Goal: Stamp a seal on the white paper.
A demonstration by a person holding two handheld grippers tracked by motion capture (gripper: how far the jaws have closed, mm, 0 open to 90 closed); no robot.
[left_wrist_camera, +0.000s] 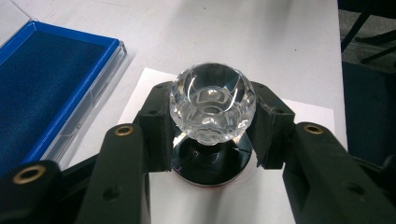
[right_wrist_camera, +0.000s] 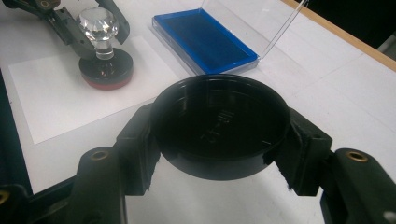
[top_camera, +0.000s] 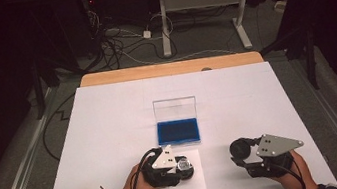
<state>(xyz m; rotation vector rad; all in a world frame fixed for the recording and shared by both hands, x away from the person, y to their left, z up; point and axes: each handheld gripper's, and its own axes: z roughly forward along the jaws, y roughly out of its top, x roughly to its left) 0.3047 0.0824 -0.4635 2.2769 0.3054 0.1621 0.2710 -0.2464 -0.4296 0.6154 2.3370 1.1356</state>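
Left gripper (left_wrist_camera: 212, 140) fingers (left_wrist_camera: 156, 126) pinching the stamp's clear faceted knob (left_wrist_camera: 212, 102) from 2 sides, pads pressed against the crystal. Right gripper (right_wrist_camera: 219, 154) fingers (right_wrist_camera: 135, 149) clamped on the rim of the round black cap (right_wrist_camera: 219, 121), 1 pad on each side.

Stamp (right_wrist_camera: 103, 51) standing upright near the front table edge, long axis vertical: knob on top, short stem, wide black disc base (left_wrist_camera: 210, 163) below with a red edge at the bottom. Base resting flat on the small paper sheet (right_wrist_camera: 56, 93). Knob transparent, cut in facets, glinting with reflections.

Cap glossy black, shallow, open side tilted up toward the right gripper camera, faint raised marks inside. Held off the table, right of the stamp and well apart from it.

Farther back, open case (top_camera: 178, 131) with blue lining, clear lid (top_camera: 174, 108) standing upright at its far edge. Case just beyond the paper sheet, on the white table cover (top_camera: 108, 113).
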